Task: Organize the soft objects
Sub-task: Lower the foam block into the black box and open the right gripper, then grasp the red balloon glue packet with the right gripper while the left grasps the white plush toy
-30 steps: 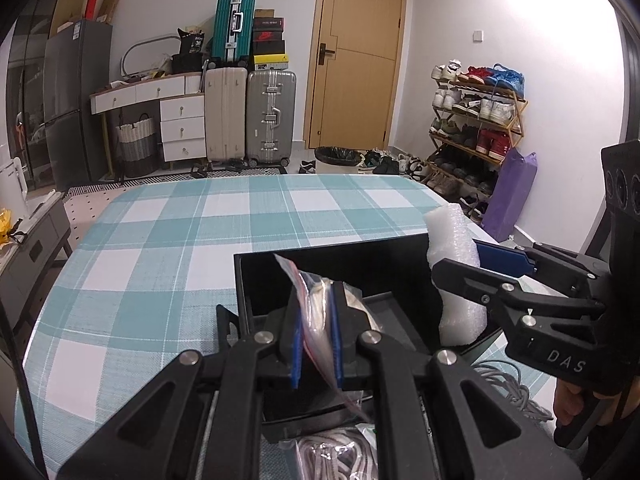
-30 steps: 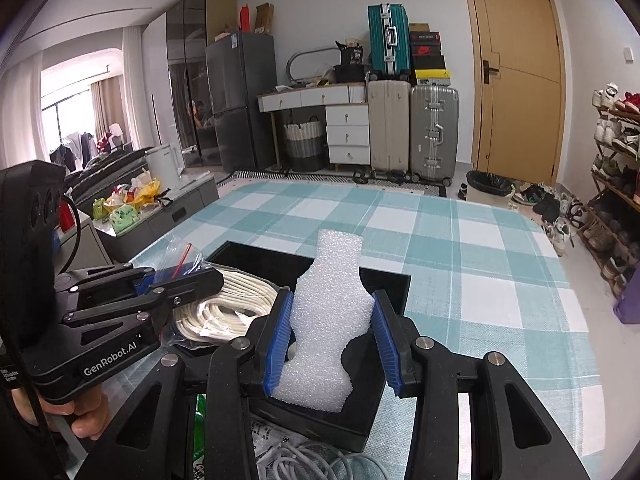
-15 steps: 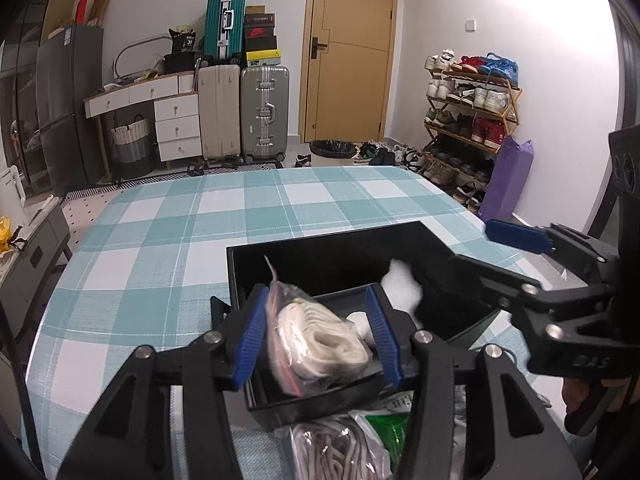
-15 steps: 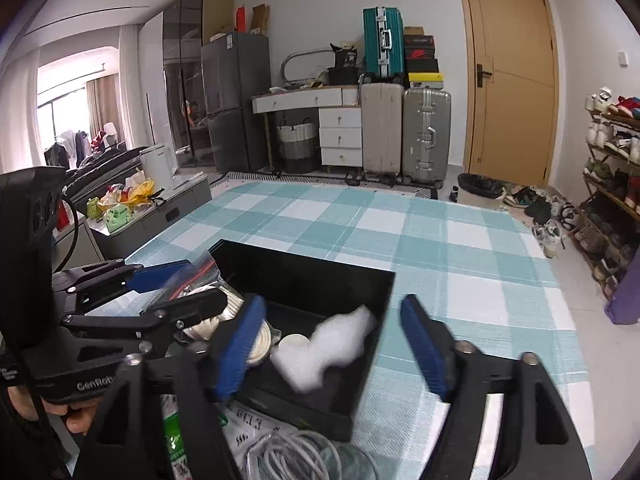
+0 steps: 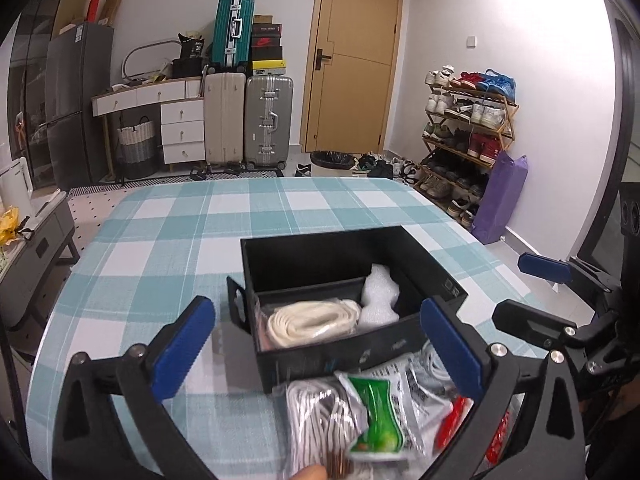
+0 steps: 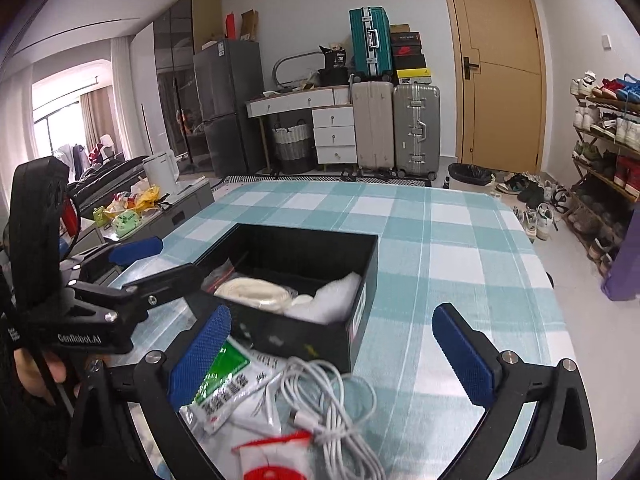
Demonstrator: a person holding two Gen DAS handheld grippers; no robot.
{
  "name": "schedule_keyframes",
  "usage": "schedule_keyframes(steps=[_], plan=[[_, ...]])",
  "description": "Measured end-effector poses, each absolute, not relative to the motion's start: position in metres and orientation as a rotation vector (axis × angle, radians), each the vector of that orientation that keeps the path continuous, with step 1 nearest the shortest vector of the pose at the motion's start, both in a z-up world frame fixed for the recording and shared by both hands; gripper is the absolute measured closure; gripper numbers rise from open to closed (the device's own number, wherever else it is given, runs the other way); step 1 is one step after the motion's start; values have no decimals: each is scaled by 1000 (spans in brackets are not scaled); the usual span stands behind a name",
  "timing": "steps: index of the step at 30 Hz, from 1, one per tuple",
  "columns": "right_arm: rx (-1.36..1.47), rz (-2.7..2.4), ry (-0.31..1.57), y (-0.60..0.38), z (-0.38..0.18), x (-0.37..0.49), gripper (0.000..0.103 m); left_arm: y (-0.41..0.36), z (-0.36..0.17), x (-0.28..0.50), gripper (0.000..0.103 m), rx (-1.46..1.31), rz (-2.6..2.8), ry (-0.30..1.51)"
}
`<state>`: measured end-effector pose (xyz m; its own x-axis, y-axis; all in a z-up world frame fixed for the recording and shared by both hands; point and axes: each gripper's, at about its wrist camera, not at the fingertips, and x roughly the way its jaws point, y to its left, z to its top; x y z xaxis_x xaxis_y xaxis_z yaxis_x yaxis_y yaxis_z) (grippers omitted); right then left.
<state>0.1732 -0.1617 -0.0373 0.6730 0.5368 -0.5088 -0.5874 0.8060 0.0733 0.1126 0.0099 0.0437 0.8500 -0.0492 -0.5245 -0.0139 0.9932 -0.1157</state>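
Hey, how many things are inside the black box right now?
2. A bagged coil of white rope lies on the left side of the black box, and a white foam piece sits on the right beside it. Smaller items underneath may be hidden.

Take the wooden door (image 5: 352, 60) as your marker. To its left you see a silver suitcase (image 5: 269, 120) touching a beige suitcase (image 5: 224, 118), with a teal suitcase (image 5: 233, 32) stacked above them. Further left stands a white drawer unit (image 5: 180, 128), then a grey fridge (image 5: 76, 104). Right of the door, a shoe rack (image 5: 464, 120) lines the wall, a purple bag (image 5: 500, 196) leaning just beside it.
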Motion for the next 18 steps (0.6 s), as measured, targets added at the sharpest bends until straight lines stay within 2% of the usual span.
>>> schedule_keyframes(steps=[18], plan=[[-169, 617, 592, -178, -44, 141, 0, 17, 32, 68, 0, -121, 35, 583]])
